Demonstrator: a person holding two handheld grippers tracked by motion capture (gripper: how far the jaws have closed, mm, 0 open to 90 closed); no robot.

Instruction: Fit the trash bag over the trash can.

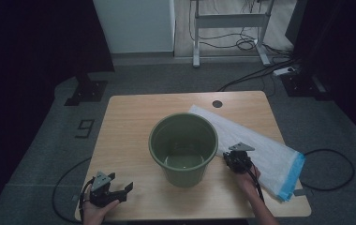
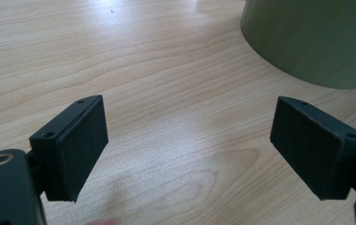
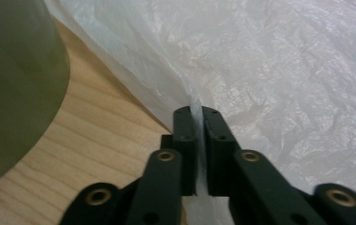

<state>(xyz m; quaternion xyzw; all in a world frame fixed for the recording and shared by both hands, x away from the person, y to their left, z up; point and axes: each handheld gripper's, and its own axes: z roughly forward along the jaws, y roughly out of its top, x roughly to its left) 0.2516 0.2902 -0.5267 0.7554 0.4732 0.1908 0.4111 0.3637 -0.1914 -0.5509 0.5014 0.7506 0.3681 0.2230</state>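
The right gripper (image 3: 199,117) pinches the plastic bag's (image 3: 279,70) edge, hiding it.

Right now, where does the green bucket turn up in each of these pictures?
High view: bucket at the table's middle, upright.
Left gripper view: its wall at top right.
Right gripper view: its wall along the left edge.
Shared landmark: the wooden table it stands on.

Overhead view faces forward; close gripper views share the bucket (image 1: 183,149).
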